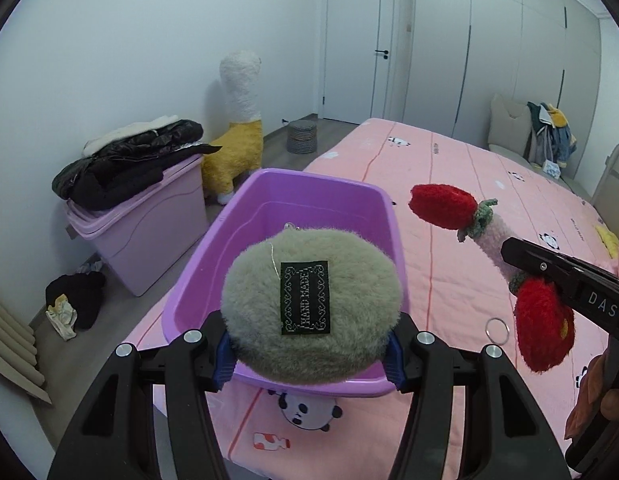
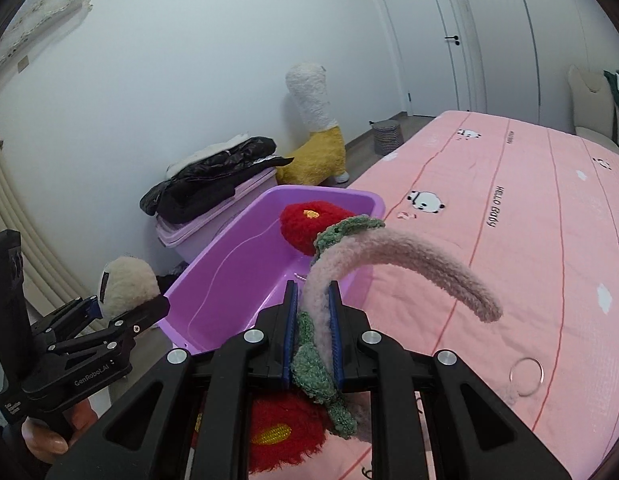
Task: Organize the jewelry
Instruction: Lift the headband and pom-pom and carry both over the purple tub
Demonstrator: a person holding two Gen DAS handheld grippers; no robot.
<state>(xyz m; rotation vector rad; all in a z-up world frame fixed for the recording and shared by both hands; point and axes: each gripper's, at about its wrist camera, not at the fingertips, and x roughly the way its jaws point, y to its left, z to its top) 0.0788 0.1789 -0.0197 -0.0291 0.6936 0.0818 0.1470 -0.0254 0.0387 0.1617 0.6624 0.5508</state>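
A purple plastic bin stands on the pink bedspread. My left gripper is shut on a round grey-beige furry pompom with a black "HAND MADE" label, held above the bin's near end; it also shows in the right wrist view. My right gripper is shut on the pink band of a knitted headband with red strawberry pieces, held above the bin's near right corner. In the left wrist view the headband hangs right of the bin. A thin metal ring lies on the bed.
A lilac lidded storage box with black jackets on it stands on the floor left of the bed. A yellow and white plush alpaca and a woven basket stand by the wall. Dark clothes lie on the floor.
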